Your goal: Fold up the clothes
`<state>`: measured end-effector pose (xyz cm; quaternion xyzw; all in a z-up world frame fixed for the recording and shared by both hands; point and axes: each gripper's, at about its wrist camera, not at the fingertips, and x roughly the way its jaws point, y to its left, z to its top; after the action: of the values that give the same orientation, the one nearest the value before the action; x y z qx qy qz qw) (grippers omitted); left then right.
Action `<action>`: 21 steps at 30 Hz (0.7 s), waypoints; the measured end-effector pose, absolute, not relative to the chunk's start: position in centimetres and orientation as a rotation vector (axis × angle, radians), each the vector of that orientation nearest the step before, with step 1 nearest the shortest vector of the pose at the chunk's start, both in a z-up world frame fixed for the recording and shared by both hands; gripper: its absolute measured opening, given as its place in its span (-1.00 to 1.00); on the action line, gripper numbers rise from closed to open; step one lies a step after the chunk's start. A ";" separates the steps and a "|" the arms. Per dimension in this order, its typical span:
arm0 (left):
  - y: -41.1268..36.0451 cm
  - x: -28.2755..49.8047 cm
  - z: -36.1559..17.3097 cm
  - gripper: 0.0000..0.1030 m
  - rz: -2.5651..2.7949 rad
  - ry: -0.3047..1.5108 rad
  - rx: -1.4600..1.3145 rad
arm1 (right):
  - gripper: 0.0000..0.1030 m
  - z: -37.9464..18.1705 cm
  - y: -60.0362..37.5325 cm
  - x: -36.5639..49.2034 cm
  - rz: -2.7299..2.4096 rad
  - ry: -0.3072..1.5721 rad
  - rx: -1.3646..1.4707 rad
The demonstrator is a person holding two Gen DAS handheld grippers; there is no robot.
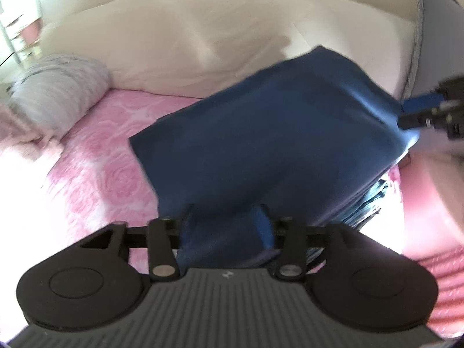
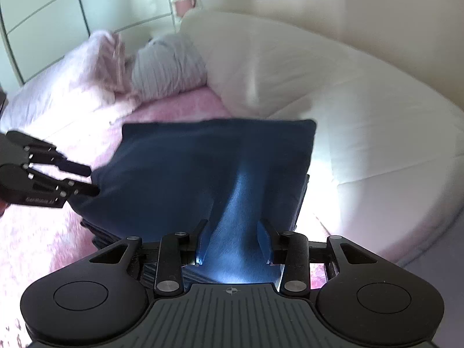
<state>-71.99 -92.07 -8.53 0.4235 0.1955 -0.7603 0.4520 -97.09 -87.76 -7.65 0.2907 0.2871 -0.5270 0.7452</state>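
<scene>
A dark blue garment [image 1: 275, 130] [image 2: 174, 168] lies spread as a rectangle on the pink bed, over a pile of darker folded clothes [image 2: 98, 235] [image 1: 368, 203]. My left gripper [image 1: 224, 220] stands open with the near edge of the blue cloth between its fingers. In the right wrist view the left gripper [image 2: 87, 179] sits at the cloth's left corner, jaws apart. My right gripper [image 2: 233, 232] is open too; a raised ridge of the cloth runs between its fingers without being pinched. From the left wrist view, the right gripper [image 1: 411, 111] is at the cloth's right corner.
The bed cover [image 1: 101, 159] [image 2: 43, 246] is pink with a rose pattern. Large white pillows [image 1: 203, 43] [image 2: 348, 116] line the far side. A grey striped pillow [image 1: 58, 87] [image 2: 165, 69] and a pale pink blanket [image 2: 95, 63] lie at the far left. Wardrobe doors [image 2: 43, 14] stand behind.
</scene>
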 end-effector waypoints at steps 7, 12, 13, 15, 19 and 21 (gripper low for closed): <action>-85.9 -69.2 -7.0 0.61 -1.788 0.640 0.899 | 0.56 -8.5 -81.3 -96.1 -1.209 0.600 0.798; -82.9 -66.7 -7.3 0.75 -1.708 0.818 0.766 | 0.56 -9.4 -77.3 -94.5 -1.245 0.633 0.919; -82.2 -66.2 -7.2 0.75 -1.706 0.827 0.740 | 0.56 -9.3 -76.5 -94.2 -1.255 0.635 0.927; -80.8 -65.4 -6.8 0.75 -1.713 0.827 0.696 | 0.56 -8.9 -75.1 -93.8 -1.281 0.636 0.918; -78.2 -65.2 -5.0 0.75 -1.798 0.745 0.679 | 0.56 -7.4 -72.4 -92.7 -1.367 0.614 0.873; -76.7 -65.1 -3.8 0.75 -1.852 0.697 0.679 | 0.56 -6.3 -71.0 -91.9 -1.417 0.598 0.860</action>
<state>-65.12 -76.74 -3.79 0.2809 0.2885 -0.7660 0.5011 -91.86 -71.00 -6.35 0.3763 0.2619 -0.6203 0.6364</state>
